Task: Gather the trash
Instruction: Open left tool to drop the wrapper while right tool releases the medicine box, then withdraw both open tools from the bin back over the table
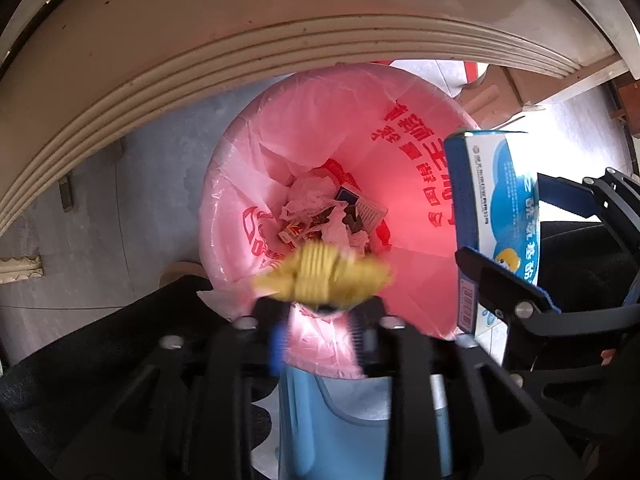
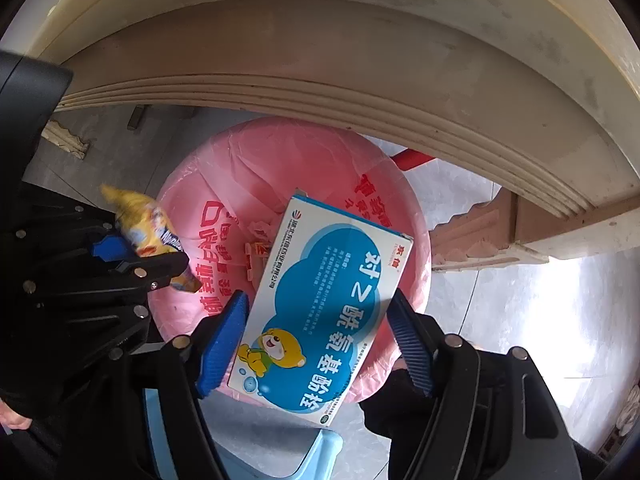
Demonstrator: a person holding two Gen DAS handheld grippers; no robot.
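Left claw [image 1: 320,320] sits over the near rim of the bin, w/ a yellow wrapper [image 1: 324,278] at its tips. Wrapper is blurred in left wrist view; pads look apart w/ the wrapper just ahead of them, so can't tell if it's pinched or loose. In right wrist view the same wrapper [image 2: 150,232] shows beside one black finger of that claw [image 2: 136,256], above the bin's left edge.

Right claw [image 2: 316,344] is clamped on a box [image 2: 320,304]: blue pads press both long sides, w/ one end poking fwd over the bin mouth. Box is white and blue w/ cloud shapes, a cartoon bear and Chinese print. From left wrist view the box [image 1: 496,216] stands edge-on at the bin's right rim, barcode on its narrow side, right claw's fingers [image 1: 504,288] round it.

Bin is lined w/ a pink bag [image 1: 320,128] w/ red print; bag folds over the rim. Bottom holds crumpled white paper [image 1: 312,200] and a few small cartons. Bin's outer wall [image 1: 320,420] is light blue. It stands on grey floor [image 1: 152,200] just beside a cream ribbed table edge [image 1: 280,40] that arcs across the top of both views.
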